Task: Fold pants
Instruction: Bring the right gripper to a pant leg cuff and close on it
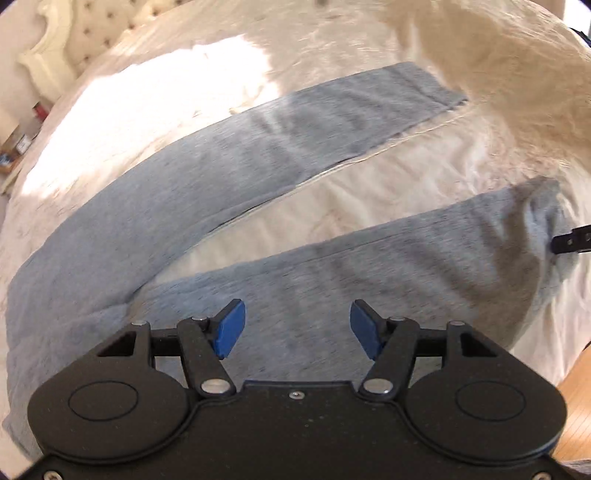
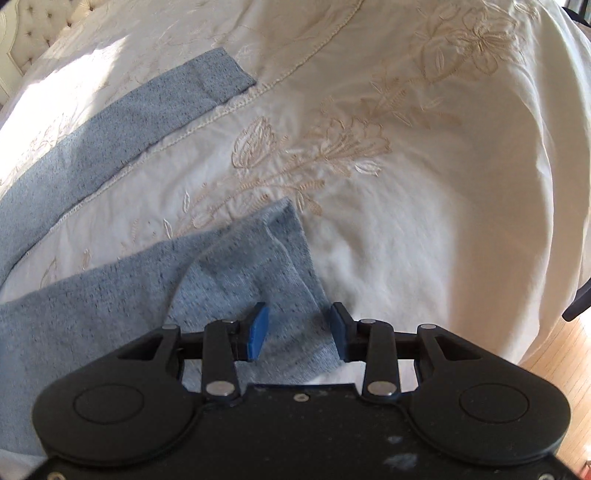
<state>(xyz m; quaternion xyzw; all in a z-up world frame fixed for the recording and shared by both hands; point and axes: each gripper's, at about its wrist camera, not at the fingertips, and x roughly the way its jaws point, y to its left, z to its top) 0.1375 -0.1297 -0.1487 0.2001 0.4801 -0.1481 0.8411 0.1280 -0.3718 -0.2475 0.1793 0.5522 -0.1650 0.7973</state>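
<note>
Grey sweatpants point(image 1: 229, 173) lie spread on a cream bed cover, the two legs apart in a V. My left gripper point(image 1: 297, 328) is open, hovering over the near leg point(image 1: 369, 269) close to the crotch. My right gripper point(image 2: 298, 330) is open, its blue pads either side of the rumpled cuff end of the near leg point(image 2: 258, 266). The far leg point(image 2: 122, 125) lies flat toward the headboard. The tip of the right gripper point(image 1: 570, 240) shows at the cuff in the left wrist view.
The embroidered cream bed cover point(image 2: 369, 155) fills both views. A tufted headboard point(image 1: 85, 33) stands at the far left. Wooden floor point(image 2: 561, 369) shows past the bed's right edge. A bedside spot with small items point(image 1: 22, 144) is at the left.
</note>
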